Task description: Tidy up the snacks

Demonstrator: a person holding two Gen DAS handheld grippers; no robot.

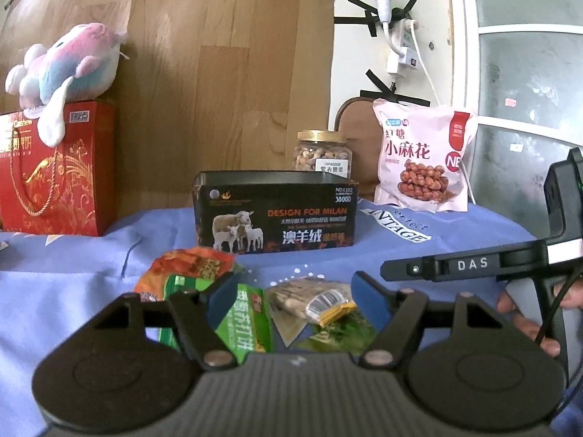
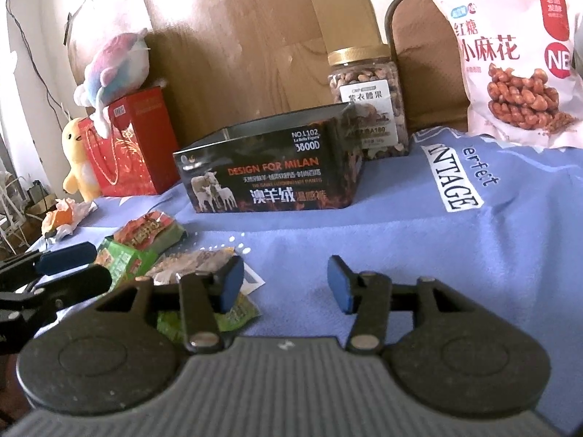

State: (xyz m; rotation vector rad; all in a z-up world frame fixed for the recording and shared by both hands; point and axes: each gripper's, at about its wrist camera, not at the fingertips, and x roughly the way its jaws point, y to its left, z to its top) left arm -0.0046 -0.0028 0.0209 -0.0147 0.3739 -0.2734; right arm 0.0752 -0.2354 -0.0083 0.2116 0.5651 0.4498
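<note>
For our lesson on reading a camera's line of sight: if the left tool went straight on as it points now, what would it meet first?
Probably the small snack packets lying on the blue cloth between the left tool's open jaws. The black tin stands beyond them, though depth is hard to judge.

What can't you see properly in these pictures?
- Inside the black tin: both views look at its walls, so whatever is in it is hidden.
- Green snack packet: in the left wrist view, the left gripper covers its lower part.
- Cashew jar: in the right wrist view, the tin hides its lower left corner.
- Pink snack bag: cut off by the picture's right edge.
</note>
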